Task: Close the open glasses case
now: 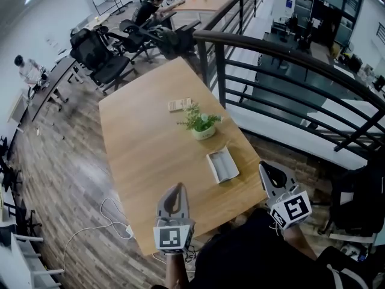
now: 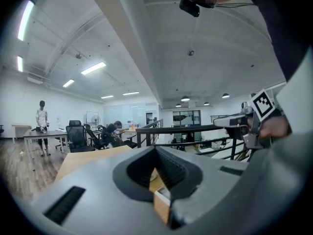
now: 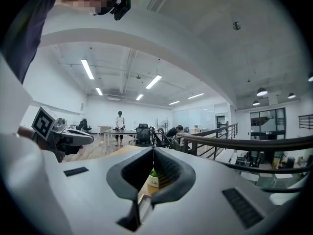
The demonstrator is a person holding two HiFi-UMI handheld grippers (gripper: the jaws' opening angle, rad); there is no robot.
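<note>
The open glasses case (image 1: 222,164) is white-grey and lies with its lid up on the wooden table (image 1: 144,149), near the right front edge. Both grippers hover at the near edge, short of the case and touching nothing. My left gripper (image 1: 178,187) is over the front edge, left of the case, its jaws meeting at the tip. My right gripper (image 1: 263,165) is just off the table's right corner, also shut and empty. A pale edge of the case (image 2: 164,195) shows through the left gripper's jaw window. The right gripper view shows the plant pot (image 3: 153,181) the same way.
A small potted plant (image 1: 203,125) stands just behind the case, with a flat pale box (image 1: 179,105) farther back. A dark metal railing (image 1: 271,53) runs along the table's right side. Office chairs (image 1: 99,56) and people are far back left. A white cable (image 1: 108,221) lies on the floor.
</note>
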